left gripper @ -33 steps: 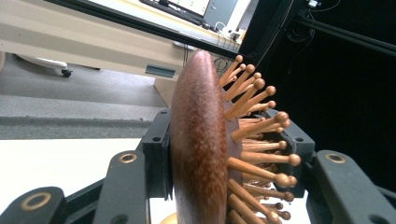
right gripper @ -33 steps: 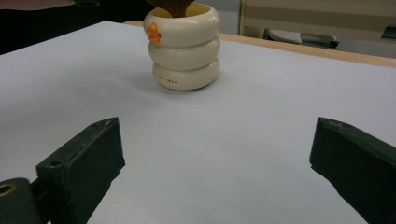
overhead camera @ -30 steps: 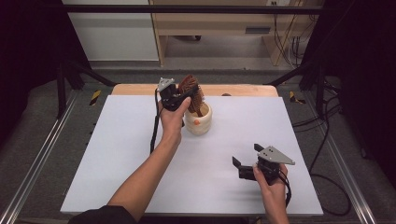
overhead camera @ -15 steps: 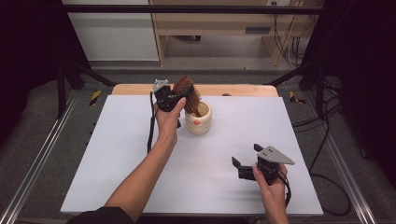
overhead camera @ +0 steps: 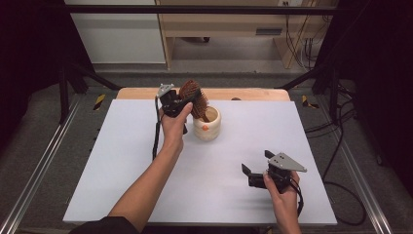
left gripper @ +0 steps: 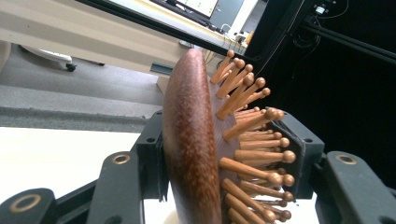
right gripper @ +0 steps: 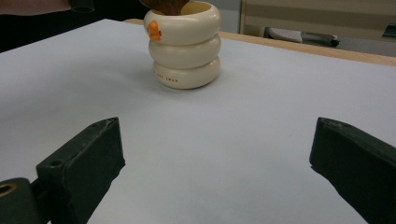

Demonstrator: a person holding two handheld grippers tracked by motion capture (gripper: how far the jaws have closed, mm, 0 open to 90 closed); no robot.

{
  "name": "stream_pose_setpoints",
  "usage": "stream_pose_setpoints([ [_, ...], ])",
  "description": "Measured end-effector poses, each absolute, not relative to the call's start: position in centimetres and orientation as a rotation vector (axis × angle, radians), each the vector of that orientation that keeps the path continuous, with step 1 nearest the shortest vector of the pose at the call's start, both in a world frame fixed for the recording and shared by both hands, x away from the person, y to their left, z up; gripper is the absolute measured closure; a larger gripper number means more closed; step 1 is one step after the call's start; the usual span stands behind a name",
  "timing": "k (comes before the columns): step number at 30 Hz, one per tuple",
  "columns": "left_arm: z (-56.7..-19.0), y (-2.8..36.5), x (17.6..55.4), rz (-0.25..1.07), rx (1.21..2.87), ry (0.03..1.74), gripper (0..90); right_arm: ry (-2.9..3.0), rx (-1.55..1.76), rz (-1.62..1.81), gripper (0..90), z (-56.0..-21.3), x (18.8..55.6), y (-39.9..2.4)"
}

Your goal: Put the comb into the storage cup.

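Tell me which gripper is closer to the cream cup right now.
Left. The left gripper, shut on the wooden hairbrush, is just above the cream cup; the right gripper rests open, well toward the table's near edge.

**Your grippers and sleeve**

Your left gripper point(overhead camera: 187, 100) is black, with a grey three-cornered plate on top and a black cable hanging from it. Seen from its own camera, its jaws are black blocks with small screw holes, carried on black arms with brass-ringed holes. Your right gripper point(overhead camera: 251, 175), nearer you than the white table point(overhead camera: 122, 161), is black too, with the same grey plate. Your left arm wears a dark sleeve point(overhead camera: 104, 225) pushed high.
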State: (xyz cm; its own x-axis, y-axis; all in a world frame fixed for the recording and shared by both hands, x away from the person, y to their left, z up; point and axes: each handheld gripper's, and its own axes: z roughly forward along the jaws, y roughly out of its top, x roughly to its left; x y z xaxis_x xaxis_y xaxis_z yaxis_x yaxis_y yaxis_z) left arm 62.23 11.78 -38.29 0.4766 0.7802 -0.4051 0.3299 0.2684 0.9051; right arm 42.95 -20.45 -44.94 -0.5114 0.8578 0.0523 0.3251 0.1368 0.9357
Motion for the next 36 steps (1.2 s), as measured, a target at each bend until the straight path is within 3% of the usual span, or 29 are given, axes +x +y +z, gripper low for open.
stream_pose_setpoints([
  [12, -38.37, 11.86, 62.27, 0.412, 1.328, 1.095, 42.8, 1.911, 1.128, 1.371, 3.2, -44.91, 42.95, -20.49],
  [36, -38.57, 11.94, 62.5, 0.377, 1.303, 1.096, 29.1, 1.916, 1.129, 1.372, 3.3, -44.94, 42.97, -20.45],
])
